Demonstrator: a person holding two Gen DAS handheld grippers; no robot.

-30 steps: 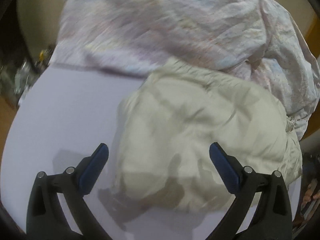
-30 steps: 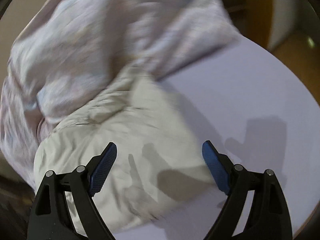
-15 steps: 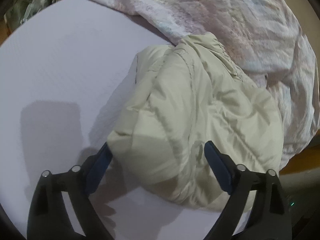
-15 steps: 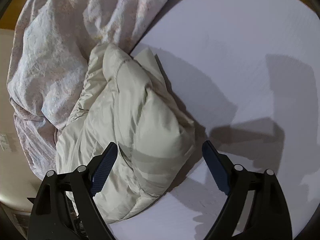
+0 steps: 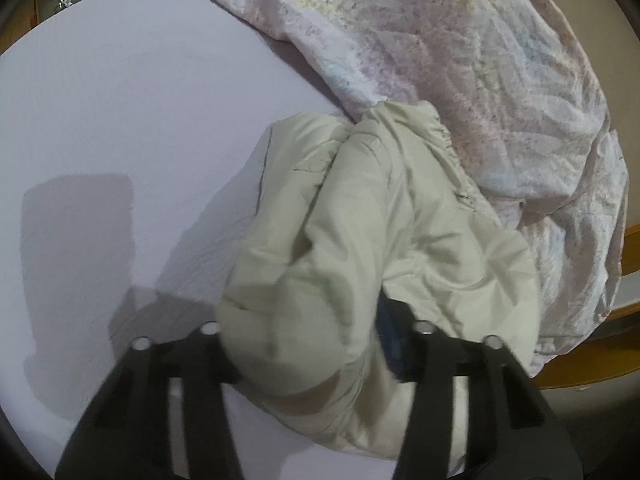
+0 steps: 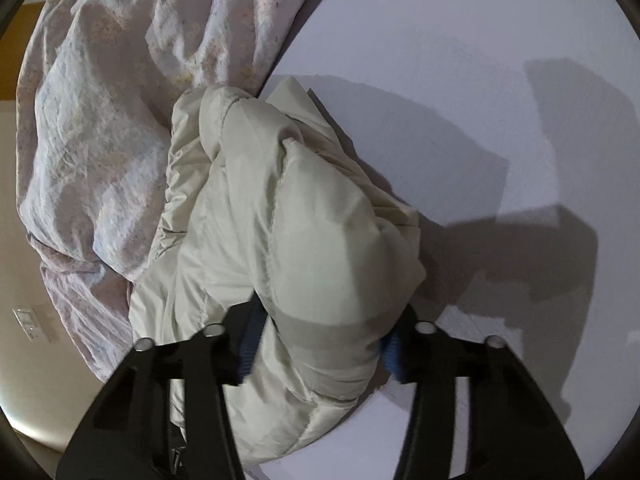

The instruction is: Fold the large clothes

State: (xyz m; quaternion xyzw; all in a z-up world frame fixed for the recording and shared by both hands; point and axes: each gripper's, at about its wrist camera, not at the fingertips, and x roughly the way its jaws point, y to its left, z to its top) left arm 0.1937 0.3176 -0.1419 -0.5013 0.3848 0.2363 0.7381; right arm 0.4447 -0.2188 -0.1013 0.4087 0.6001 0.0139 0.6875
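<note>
Left wrist view: my left gripper (image 5: 308, 344) is closing its jaws on a puffed fold of the cream padded jacket (image 5: 384, 240), which is bulging between them and hiding most of the left finger; only the dark blue pad (image 5: 390, 340) on the right finger is showing. The jacket is lying bunched on the pale lilac table (image 5: 120, 120), its far edge touching a crumpled floral sheet (image 5: 460, 80) heaped behind it.

Right wrist view: my right gripper (image 6: 320, 348) is pinching another thick fold of the same jacket (image 6: 280, 220), both blue pads (image 6: 250, 344) pressing into the fabric. The sheet (image 6: 120, 100) is lying to the left, against the jacket, and the bare table (image 6: 480, 60) is spreading to the right.
</note>
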